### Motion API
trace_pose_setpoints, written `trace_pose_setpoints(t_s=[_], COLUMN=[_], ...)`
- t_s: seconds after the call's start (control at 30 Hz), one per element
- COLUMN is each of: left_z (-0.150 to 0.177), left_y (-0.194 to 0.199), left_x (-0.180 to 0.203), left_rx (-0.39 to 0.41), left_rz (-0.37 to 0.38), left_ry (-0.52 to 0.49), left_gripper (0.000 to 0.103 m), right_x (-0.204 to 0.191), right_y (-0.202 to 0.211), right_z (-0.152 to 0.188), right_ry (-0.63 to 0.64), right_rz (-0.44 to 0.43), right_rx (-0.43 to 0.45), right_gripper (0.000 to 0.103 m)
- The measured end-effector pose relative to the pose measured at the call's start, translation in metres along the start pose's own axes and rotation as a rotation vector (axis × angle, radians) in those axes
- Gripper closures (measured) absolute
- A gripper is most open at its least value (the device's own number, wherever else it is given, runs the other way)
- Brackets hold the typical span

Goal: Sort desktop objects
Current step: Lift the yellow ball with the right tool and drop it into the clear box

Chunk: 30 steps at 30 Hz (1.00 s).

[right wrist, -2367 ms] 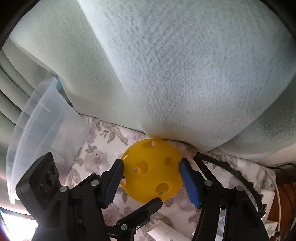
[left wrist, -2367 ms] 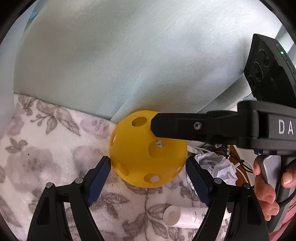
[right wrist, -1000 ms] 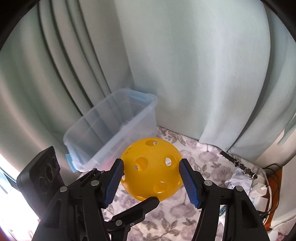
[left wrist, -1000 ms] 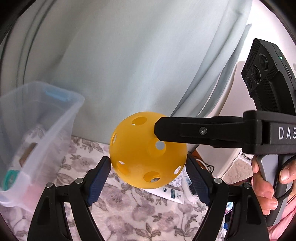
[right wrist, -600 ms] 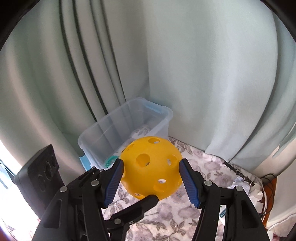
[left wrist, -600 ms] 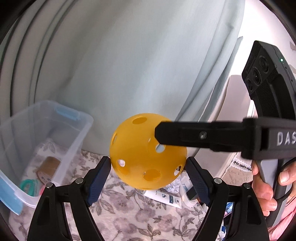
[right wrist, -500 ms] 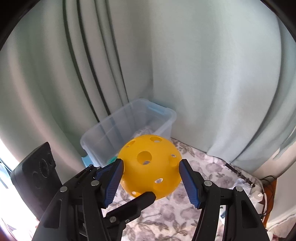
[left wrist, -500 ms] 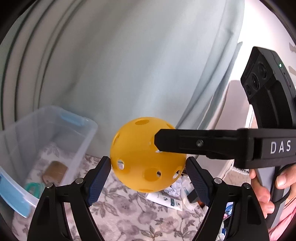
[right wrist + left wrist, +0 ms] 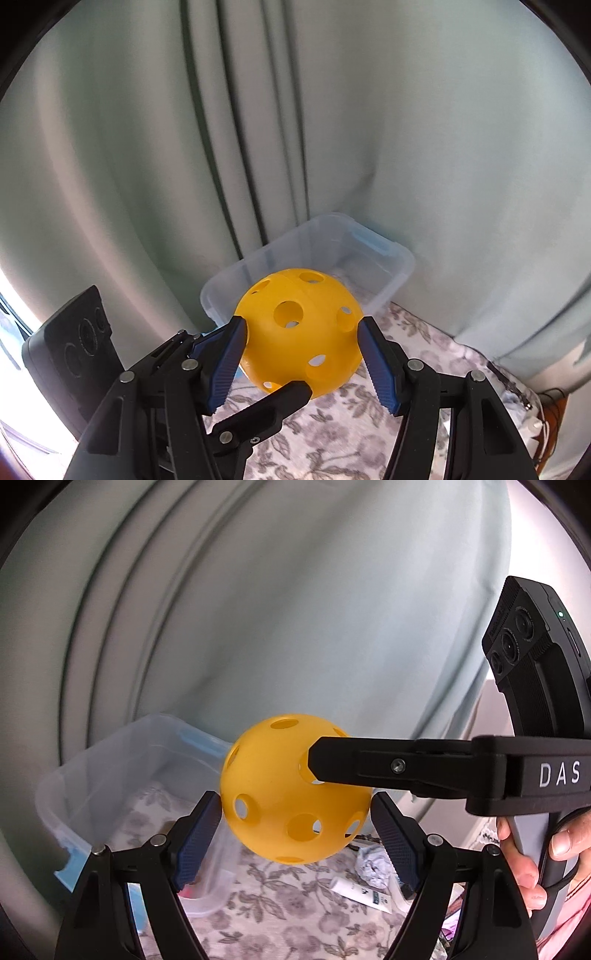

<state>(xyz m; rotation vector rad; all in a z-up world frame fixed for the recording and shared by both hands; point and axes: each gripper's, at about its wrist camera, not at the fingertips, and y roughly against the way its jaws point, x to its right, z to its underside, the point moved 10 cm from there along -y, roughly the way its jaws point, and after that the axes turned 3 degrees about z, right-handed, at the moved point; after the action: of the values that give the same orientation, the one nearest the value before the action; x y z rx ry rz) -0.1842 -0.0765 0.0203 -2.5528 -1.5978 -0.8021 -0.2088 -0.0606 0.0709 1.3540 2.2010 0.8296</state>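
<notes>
Your right claw (image 9: 301,350): pads pressed on both sides of yellow holed ball (image 9: 301,334), ball lifted clear of floral bench (image 9: 332,435). Your left claw (image 9: 295,834): pads spread wide beside ball, one seems touching, firm grip not certain. Clear bin (image 9: 314,254) just behind ball. Tube (image 9: 360,890), crumpled paper (image 9: 373,860) on bench.

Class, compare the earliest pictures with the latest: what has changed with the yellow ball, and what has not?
The yellow ball, earlier resting on the floral cloth, has been lifted and carried toward the clear bin, which now sits just behind it. Unchanged: both tongs, left and right, still clamp the ball together.
</notes>
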Motion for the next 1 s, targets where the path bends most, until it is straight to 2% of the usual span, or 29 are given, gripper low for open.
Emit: trace_pose_setpoints(t_s=[0.3, 1.0], left_z=[-0.001, 0.017], left_y=[0.008, -0.021], left_x=[-0.040, -0.102], left_rx=[-0.006, -0.071], left_rz=[-0.047, -0.110], left_ry=[0.031, 0.101], left_gripper=[0.019, 0.019], right_x=[-0.022, -0.019], right_y=[-0.035, -0.118], right_z=[-0.010, -0.013], right_ry=[0.019, -0.007], right_rz=[-0.044, -0.087], right_rx=[-0.026, -0.121], right_gripper=[0.037, 0.037])
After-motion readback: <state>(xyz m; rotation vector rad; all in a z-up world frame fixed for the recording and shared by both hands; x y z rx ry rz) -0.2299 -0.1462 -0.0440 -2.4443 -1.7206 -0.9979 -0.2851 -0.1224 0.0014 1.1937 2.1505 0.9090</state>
